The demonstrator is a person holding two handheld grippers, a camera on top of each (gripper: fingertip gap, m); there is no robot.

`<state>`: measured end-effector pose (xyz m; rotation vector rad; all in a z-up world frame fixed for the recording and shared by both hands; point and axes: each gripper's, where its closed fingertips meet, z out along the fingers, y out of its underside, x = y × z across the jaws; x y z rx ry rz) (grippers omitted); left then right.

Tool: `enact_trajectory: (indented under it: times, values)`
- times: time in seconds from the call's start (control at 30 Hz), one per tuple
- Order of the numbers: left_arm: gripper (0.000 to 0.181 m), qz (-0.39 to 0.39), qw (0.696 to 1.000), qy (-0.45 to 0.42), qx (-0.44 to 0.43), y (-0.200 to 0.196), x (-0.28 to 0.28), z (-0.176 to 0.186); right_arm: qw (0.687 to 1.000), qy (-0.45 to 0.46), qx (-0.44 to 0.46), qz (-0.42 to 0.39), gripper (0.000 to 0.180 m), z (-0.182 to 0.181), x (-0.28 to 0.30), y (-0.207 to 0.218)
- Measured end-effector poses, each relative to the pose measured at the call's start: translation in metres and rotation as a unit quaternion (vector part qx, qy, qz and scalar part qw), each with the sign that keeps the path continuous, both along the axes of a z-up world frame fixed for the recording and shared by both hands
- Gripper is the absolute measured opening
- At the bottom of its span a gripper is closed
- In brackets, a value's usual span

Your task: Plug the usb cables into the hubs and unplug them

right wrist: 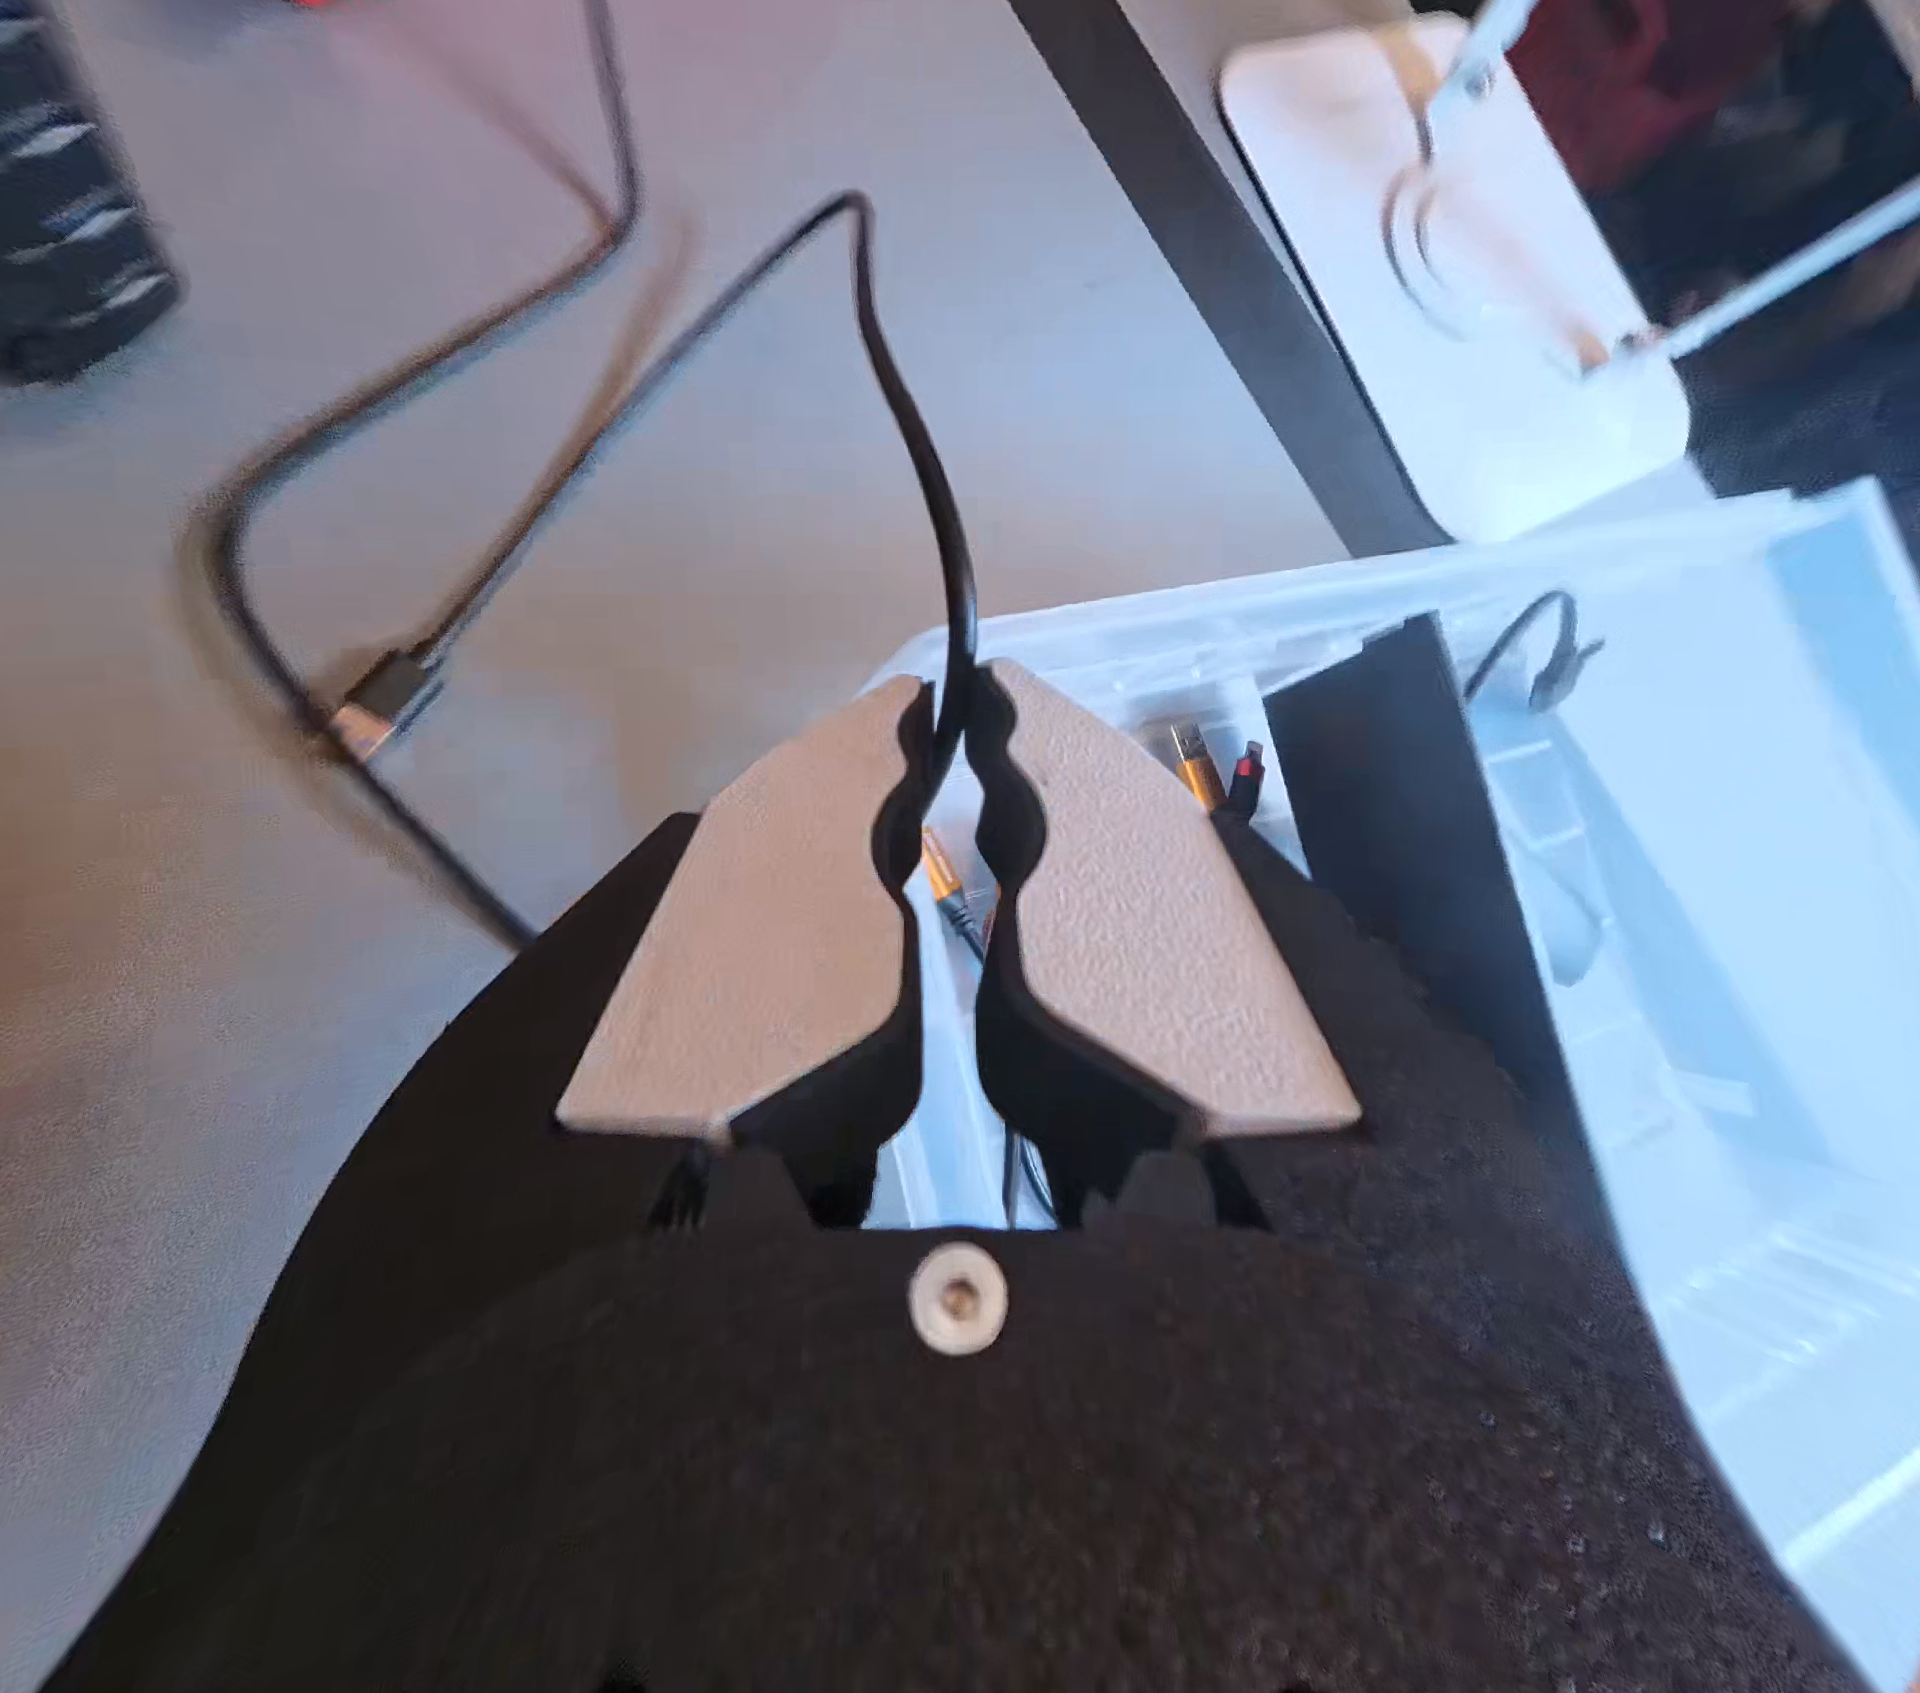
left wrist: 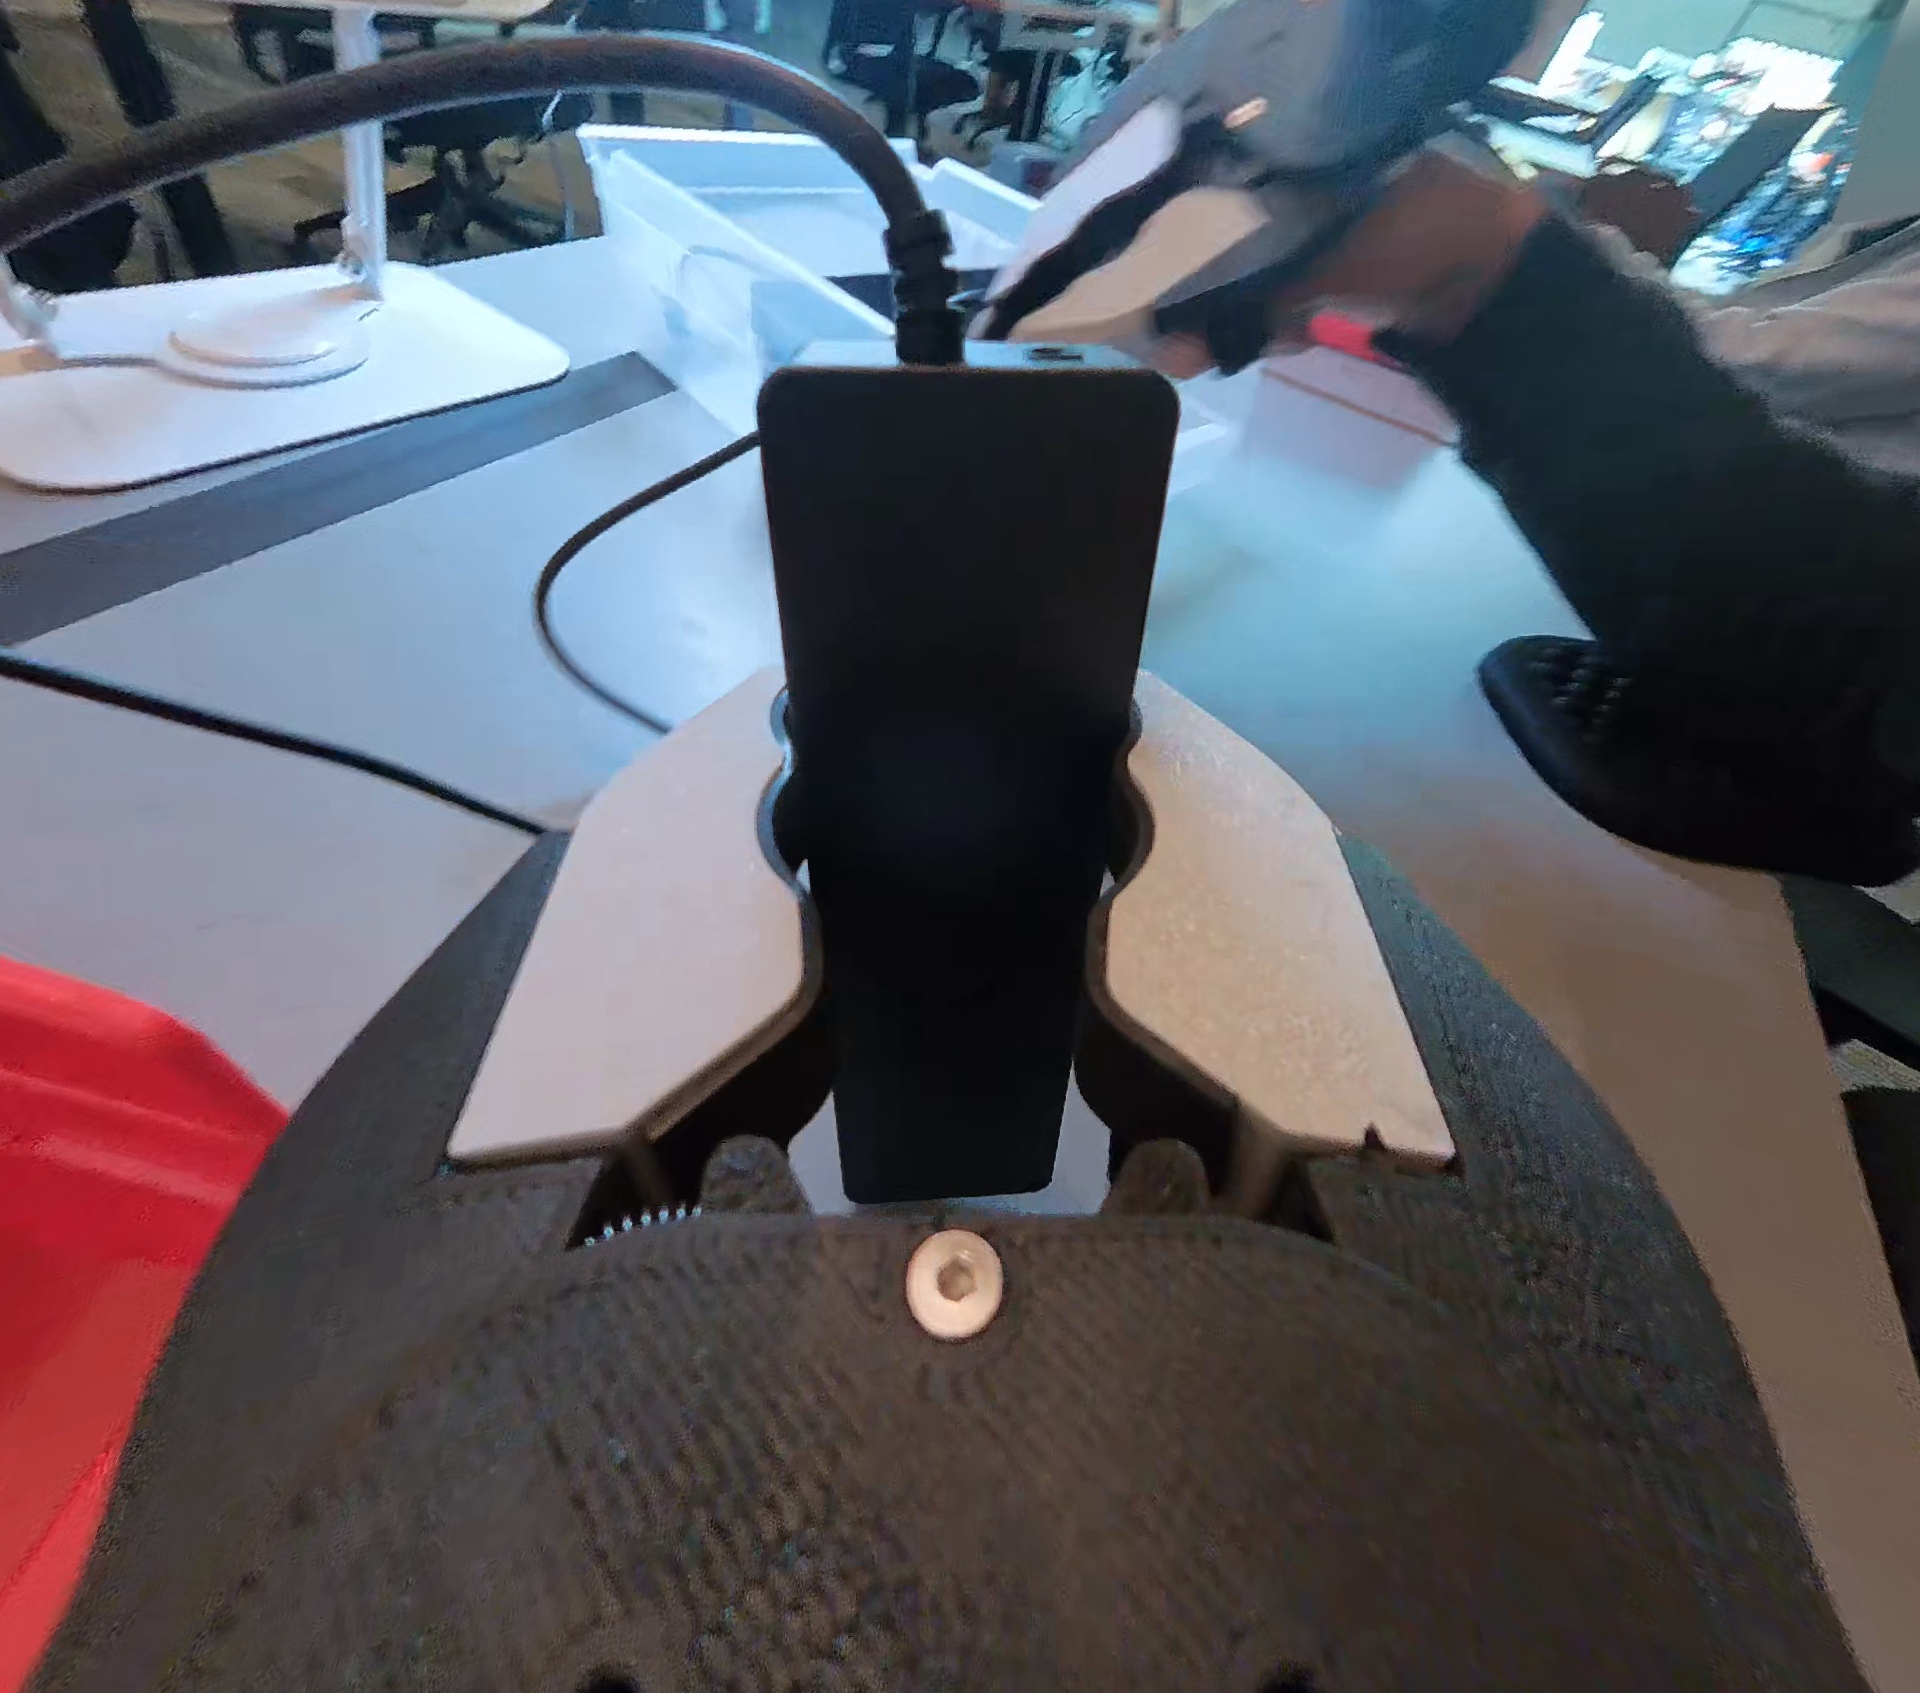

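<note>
The left hand-held gripper (left wrist: 956, 822) is closed on a black USB hub (left wrist: 961, 656), a flat matte slab with rounded corners held out over the grey bench (left wrist: 312, 864), its thick ribbed lead (left wrist: 920, 261) arching off the far end. The right hand-held gripper (right wrist: 951, 708) is pinched nearly shut on a thin black USB cable (right wrist: 914, 438), gripping the round, slippery cord rather than the plug (whether this cord's own plug sits behind the fingers cannot be told). That is the likely trouble: a cord held this way can slide or twist, so the plug may meet the port skewed and jam. Another black plug with a metal tip (right wrist: 379, 708) lies loose on the bench, and orange connectors (right wrist: 1195, 765) rest in a translucent plastic organiser box (right wrist: 1662, 812).
</note>
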<state>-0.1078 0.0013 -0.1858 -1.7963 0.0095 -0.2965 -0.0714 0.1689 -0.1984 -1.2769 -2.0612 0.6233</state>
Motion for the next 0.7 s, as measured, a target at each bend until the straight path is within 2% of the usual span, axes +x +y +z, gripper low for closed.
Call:
enact_trajectory:
  times: [0.07,0.13,0.2,0.27,0.4,0.53,0.7]
  values:
    - [0.055,0.021,1.000,-0.001,-0.017,-0.001,-0.009,-0.005,0.995,0.001,0.038,0.095,0.005,0.016,0.018,-0.032]
    - [0.055,0.024,0.999,-0.004,-0.031,-0.002,-0.015,-0.008,0.972,0.018,0.073,0.224,0.005,0.029,0.042,-0.080]
    - [0.055,0.008,0.999,-0.018,-0.050,-0.004,-0.013,-0.010,0.950,0.012,0.073,0.304,0.004,0.037,0.063,-0.126]
    - [0.055,-0.022,0.997,-0.026,-0.070,-0.007,-0.003,-0.011,0.927,0.022,0.110,0.358,0.004,0.040,0.073,-0.160]
    - [0.055,-0.103,0.985,0.008,-0.140,-0.012,0.034,-0.020,0.893,0.083,0.212,0.387,0.004,0.043,0.060,-0.192]
    - [0.055,-0.199,0.956,0.037,-0.214,-0.021,0.071,-0.031,0.847,0.130,0.338,0.389,0.005,0.049,0.038,-0.193]
    - [0.055,-0.272,0.925,-0.022,-0.265,-0.030,0.092,-0.037,0.820,0.117,0.369,0.422,0.011,0.041,0.049,-0.195]
